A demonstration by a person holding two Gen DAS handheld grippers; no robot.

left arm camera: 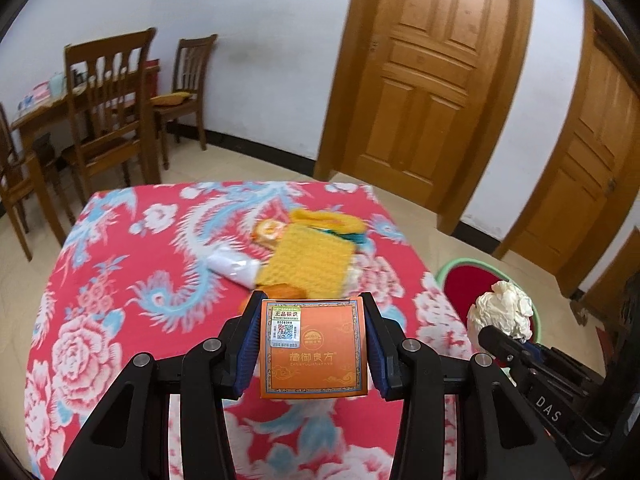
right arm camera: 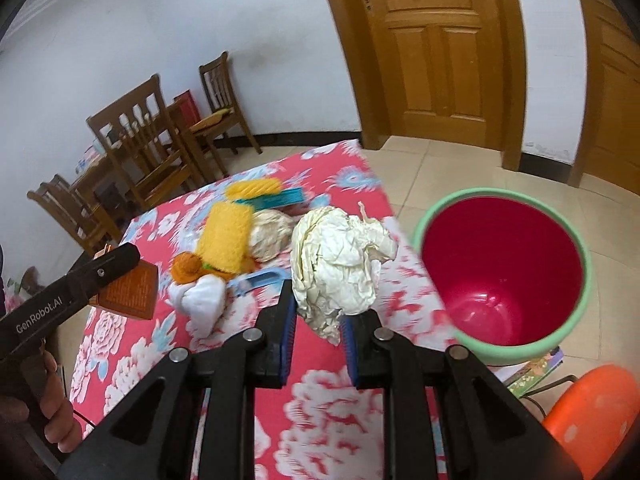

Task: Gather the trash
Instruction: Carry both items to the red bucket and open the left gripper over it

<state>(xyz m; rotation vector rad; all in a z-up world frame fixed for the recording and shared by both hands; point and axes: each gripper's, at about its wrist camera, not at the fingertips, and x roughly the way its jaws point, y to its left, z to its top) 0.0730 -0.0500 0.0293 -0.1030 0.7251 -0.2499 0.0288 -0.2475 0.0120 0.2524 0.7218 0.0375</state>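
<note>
My left gripper [left arm camera: 311,312] is shut on an orange box [left arm camera: 312,346] with Chinese print, held above the red floral table [left arm camera: 120,280]; the box also shows in the right wrist view [right arm camera: 130,288]. My right gripper [right arm camera: 320,312] is shut on a crumpled cream paper ball [right arm camera: 338,264], held over the table's right edge; the ball shows in the left wrist view [left arm camera: 502,312]. A red bin with a green rim [right arm camera: 500,272] stands on the floor right of the table, open and empty. It also shows partly in the left wrist view [left arm camera: 460,284].
On the table lie a yellow knitted cloth [right arm camera: 226,236], a white wad [right arm camera: 200,296], an orange piece [right arm camera: 186,268], a teal comb [right arm camera: 280,198] and another paper ball [right arm camera: 272,234]. Wooden chairs [right arm camera: 140,148] stand behind. An orange stool [right arm camera: 592,404] is at lower right.
</note>
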